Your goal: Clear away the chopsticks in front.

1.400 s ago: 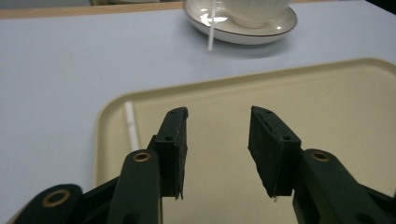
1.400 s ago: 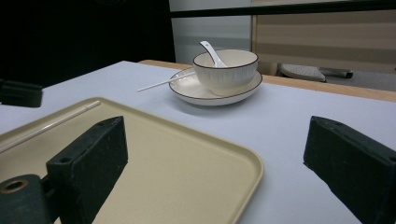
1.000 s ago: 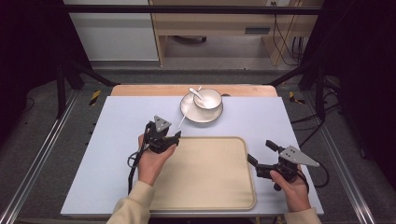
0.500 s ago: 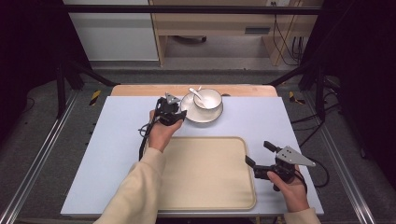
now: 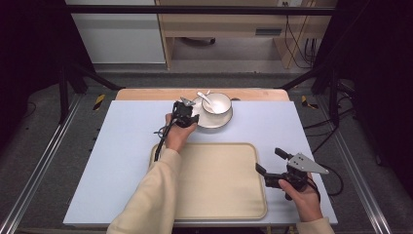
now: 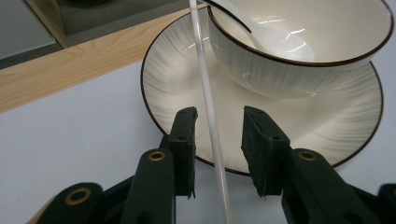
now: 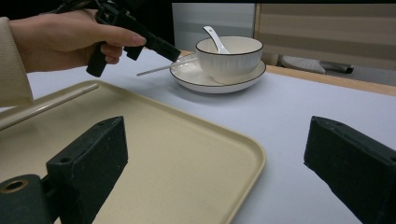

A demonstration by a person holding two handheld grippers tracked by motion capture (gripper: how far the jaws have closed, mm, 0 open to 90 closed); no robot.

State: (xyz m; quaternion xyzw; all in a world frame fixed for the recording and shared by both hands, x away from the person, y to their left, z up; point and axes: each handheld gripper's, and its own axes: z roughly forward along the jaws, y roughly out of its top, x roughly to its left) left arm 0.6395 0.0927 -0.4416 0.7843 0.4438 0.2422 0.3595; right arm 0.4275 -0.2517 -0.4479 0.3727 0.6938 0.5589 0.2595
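A white ribbed bowl (image 5: 217,104) with a white spoon (image 5: 205,98) in it stands on a white plate (image 5: 213,122) at the table's far middle. A thin white stick (image 6: 210,116) leans over the plate's left rim. My left gripper (image 5: 191,109) is at that rim. Its jaws have just been closing and stand either side of the stick with a gap on both sides. My right gripper (image 5: 268,159) hovers open at the right edge of the beige tray (image 5: 214,195), with nothing between its jaws. The right gripper view shows the left gripper (image 7: 159,44) reaching the stick (image 7: 163,67).
The tray (image 7: 154,135) lies bare in front of the person on a pale blue mat (image 5: 122,141). A wooden table strip (image 5: 146,93) runs behind the plate. Metal rails flank the table on both sides.
The left hand has moved from the tray's far left corner forward and right to the plate, and its jaws have narrowed. The right hand has stayed in place.
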